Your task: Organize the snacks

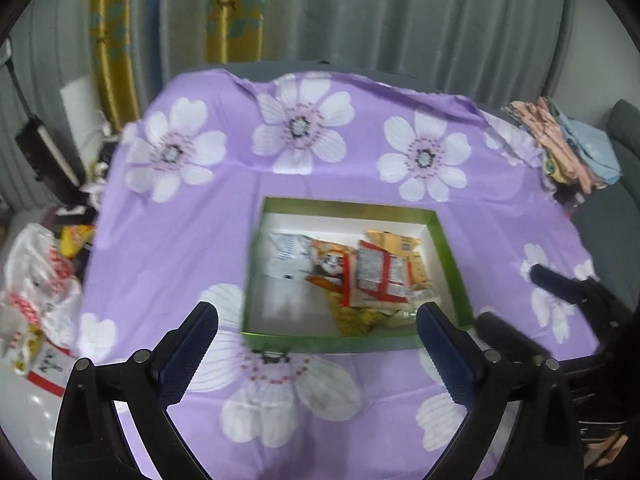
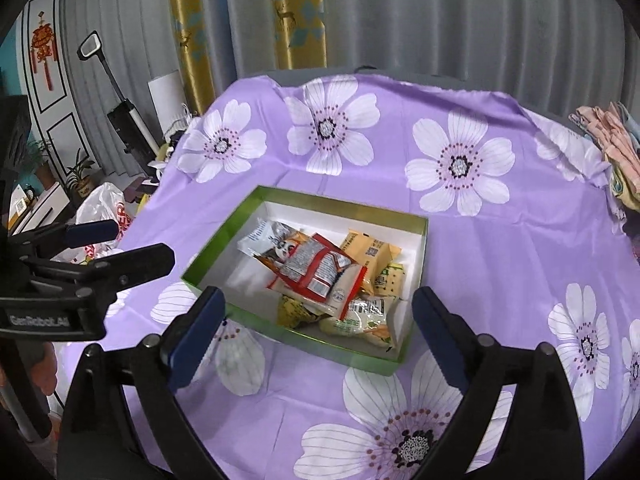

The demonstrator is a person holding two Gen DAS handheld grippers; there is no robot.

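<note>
**Right wrist view: both tongs empty above the loaded box**

Right wrist view shows the green box [image 2: 416, 280] on the purple floral tablecloth [image 2: 480, 248], open at the top, with the snack packets [image 2: 320, 276] heaped toward its near right corner. Uppermost are a red-edged packet [image 2: 316, 270], a panda-print packet [image 2: 282, 254] and a yellow packet [image 2: 368, 250]; the far left of the box floor is bare white.

Right gripper [image 2: 316, 322]: jaws spread wide, nothing between them, hanging above the near wall of the box. Left gripper [image 1: 318, 334]: likewise wide apart and empty, over the same near edge.

No packets lie loose on the cloth in either view. A white plastic bag [image 1: 44, 280] with something yellow beside it sits off the table's left edge; contents unclear.

Judgement: a placing step looks finished and both tools stand clear. Next move calls for finding any snack not yet boxed, possibly by that bag, or spreading the heap into the empty corner.
</note>
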